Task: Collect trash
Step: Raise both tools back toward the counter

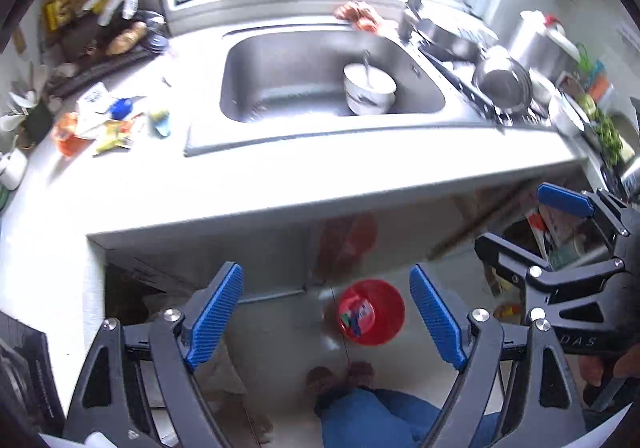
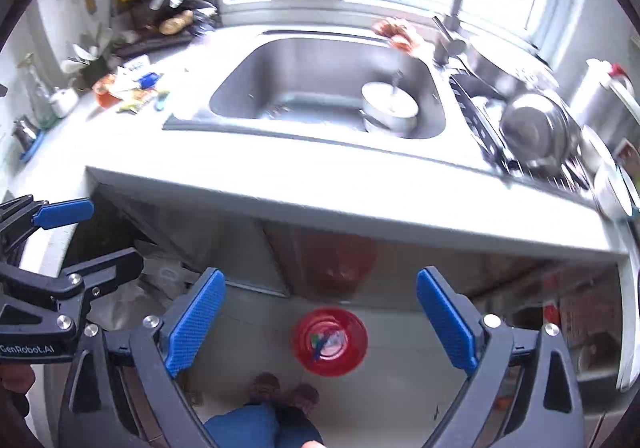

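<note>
Both empty and spread wide: left gripper [image 1: 326,322] and right gripper [image 2: 320,324] above red bin [image 2: 329,340], wrappers [image 1: 106,127] on worktop [image 1: 280,175].

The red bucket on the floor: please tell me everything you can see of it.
The red bucket is round and looks like plastic. It stands upright and open on the pale floor, in front of the space under the counter, close to the person's feet. Inside lie some colourful wrappers, blurred, so their kind is unclear. No claw touches it; a faint red reflection shows on the panel behind.
</note>
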`<state>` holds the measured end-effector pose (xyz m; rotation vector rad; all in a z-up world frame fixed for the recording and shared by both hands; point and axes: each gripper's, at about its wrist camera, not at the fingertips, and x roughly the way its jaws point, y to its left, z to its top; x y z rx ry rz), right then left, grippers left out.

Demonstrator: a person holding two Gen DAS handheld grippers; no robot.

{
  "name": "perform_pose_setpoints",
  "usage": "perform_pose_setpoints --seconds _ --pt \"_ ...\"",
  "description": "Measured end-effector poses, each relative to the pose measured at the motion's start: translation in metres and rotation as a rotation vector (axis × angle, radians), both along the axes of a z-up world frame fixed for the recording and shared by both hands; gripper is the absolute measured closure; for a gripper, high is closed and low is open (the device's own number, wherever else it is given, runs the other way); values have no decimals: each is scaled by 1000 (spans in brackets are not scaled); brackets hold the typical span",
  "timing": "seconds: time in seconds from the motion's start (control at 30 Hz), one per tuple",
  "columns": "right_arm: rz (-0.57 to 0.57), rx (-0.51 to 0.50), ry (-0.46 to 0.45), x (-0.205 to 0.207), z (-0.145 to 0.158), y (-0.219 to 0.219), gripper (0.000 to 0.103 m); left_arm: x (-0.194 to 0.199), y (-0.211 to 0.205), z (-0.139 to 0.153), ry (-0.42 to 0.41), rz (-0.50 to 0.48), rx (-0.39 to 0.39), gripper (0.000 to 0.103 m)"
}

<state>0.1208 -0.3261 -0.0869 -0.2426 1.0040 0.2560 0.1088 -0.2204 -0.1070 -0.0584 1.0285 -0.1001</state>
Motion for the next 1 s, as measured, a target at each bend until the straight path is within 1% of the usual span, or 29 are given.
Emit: perform_pose_setpoints --seconds 0.13,0.27,0.37,0.53,0.6,0.7,0.8,1.0 --pt "56 12 -41 10 15 25 6 3 26 22 -35 55 18 19" --pt "113 3 -56 26 28 47 6 18 55 43 -51 110 37 19" --pt "156 5 -59 46 39 65 5 29 76 52 -66 141 51 19" --pt "226 17 -38 76 43 103 6 56 121 57 -68 176 32 19" --pt "243 4 -46 89 45 122 6 68 143 56 -60 190 31 19" --pt "271 0 -37 107 46 152 6 85 181 55 -53 218 16 19" --pt "303 -7 -28 128 45 188 6 102 223 54 -34 267 14 19" --pt "371 7 9 158 36 258 6 121 302 46 8 338 -5 19"
